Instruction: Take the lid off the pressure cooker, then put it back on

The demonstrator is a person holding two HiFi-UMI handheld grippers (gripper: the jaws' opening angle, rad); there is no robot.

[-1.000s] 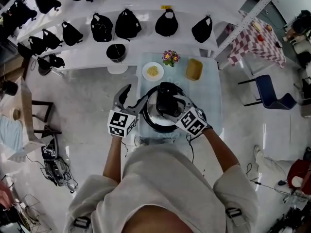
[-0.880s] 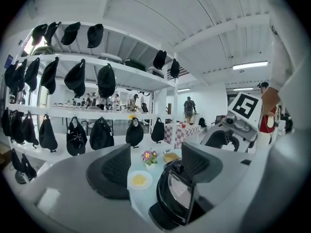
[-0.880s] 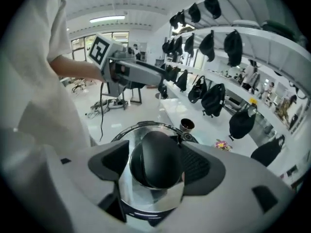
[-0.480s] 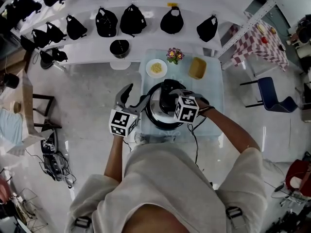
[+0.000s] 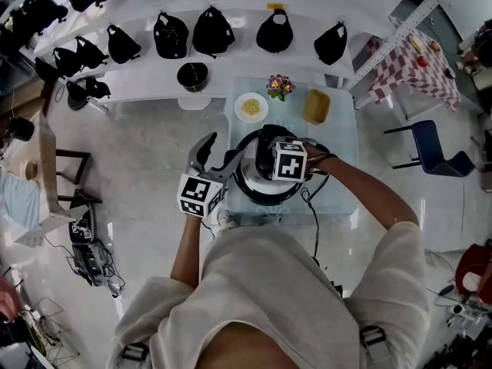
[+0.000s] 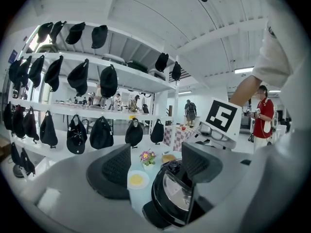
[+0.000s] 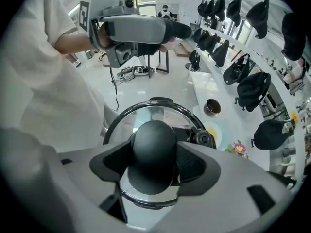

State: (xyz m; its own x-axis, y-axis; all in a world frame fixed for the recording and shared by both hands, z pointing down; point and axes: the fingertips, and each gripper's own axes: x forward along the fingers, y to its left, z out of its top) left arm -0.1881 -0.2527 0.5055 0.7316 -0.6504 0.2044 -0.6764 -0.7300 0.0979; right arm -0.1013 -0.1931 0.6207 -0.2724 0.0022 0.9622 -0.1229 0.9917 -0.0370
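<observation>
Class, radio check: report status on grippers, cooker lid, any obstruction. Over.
Left gripper open, empty, beside cooker. Right gripper just closing onto lid knob. Lid on cooker. Nothing in the way.

Bright, even white light from ceiling strips (image 6: 245, 70). Glossy floor (image 5: 138, 167) gives soft glare in the head view; shadows are faint. Both gripper views are heavy fisheye: shelves (image 6: 146, 84) bow, corners go black. Near jaws are soft, background is sharper. Glass lid (image 7: 146, 113) carries pale reflections. Head view is crisp at centre, stretched at the edges.
</observation>
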